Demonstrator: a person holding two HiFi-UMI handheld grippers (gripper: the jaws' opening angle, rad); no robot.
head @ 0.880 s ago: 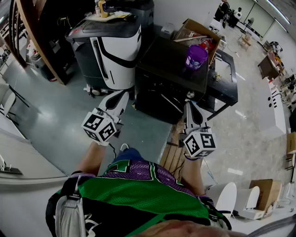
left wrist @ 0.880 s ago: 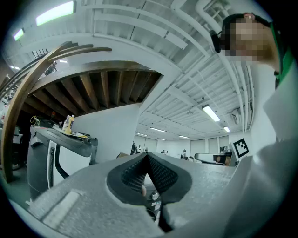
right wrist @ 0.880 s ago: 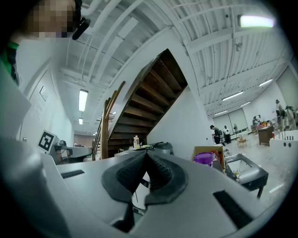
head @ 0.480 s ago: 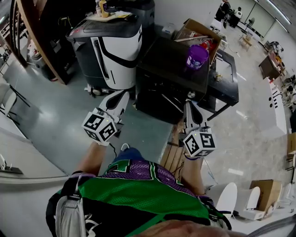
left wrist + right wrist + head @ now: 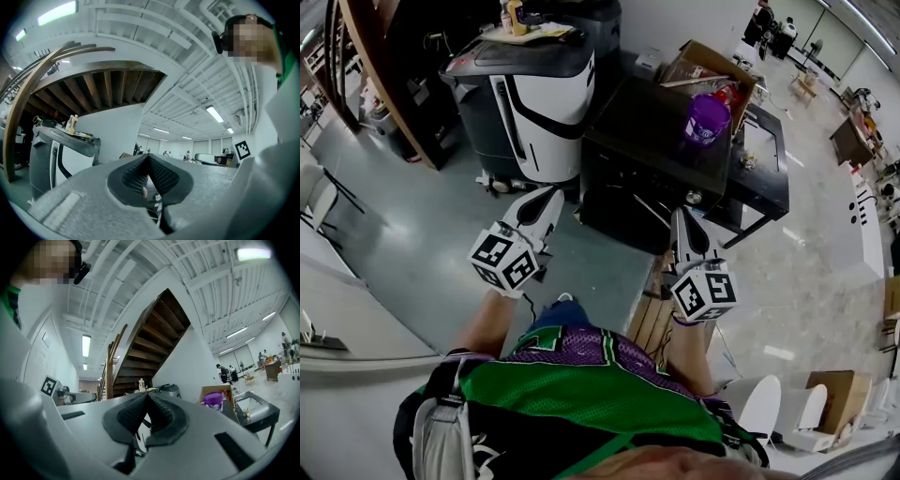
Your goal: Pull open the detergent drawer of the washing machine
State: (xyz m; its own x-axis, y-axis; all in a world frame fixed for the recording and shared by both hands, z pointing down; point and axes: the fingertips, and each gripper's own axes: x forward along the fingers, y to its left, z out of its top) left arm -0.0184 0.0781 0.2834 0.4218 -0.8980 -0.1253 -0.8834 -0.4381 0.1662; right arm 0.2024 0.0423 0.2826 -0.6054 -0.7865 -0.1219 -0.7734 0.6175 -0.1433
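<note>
Head view is showing the black washing machine [image 5: 656,141] standing ahead of both claws and a little to the right, with a purple tub [image 5: 706,119] sitting on its lid. Drawer is not showing anywhere. Judging it to be lying along the top of the front face, which is facing the person, its long side running left to right.

Right claw [image 5: 680,217] is pointing at that front near its right corner and is the nearer of the 2. Left claw [image 5: 548,195] is pointing toward the gap between the washing machine and a white and black machine [image 5: 534,94].

Both claws are sitting closed, pads meeting, nothing between them. Neither is touching the washing machine. Judging the right claw to be needing to open and travel forward.
</note>
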